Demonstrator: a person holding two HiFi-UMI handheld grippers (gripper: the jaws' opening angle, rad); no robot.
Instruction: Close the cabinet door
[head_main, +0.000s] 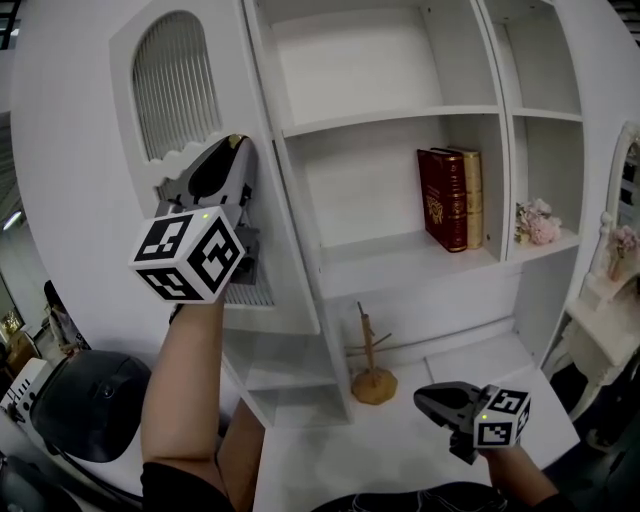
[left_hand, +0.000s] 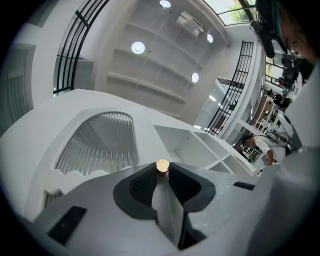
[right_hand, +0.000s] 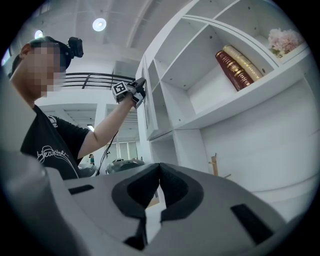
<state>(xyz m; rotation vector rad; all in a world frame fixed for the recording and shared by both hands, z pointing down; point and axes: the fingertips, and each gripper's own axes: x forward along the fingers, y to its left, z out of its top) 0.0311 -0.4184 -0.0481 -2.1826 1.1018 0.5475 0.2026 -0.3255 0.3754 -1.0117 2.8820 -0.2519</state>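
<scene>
Two books (head_main: 446, 198) stand upright above a wooden stand (head_main: 375, 384).

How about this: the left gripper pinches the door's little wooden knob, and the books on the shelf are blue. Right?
Not quite. The books are dark red and gold, not blue, as the head view shows. The left gripper does pinch the wooden knob.

From my seat, the open door (head_main: 80, 200) stands out from the cabinet (head_main: 503, 180) and walls off the left approach to the shelves. The top shelf (head_main: 390, 120) is free across its width. The middle shelf (head_main: 380, 255) is free on its left, but books (head_main: 450, 197) and flowers (head_main: 537, 224) take its right. On the counter (head_main: 400, 450), a wooden stand (head_main: 373, 375) rises near the door's lower corner; I see open surface around it.
</scene>
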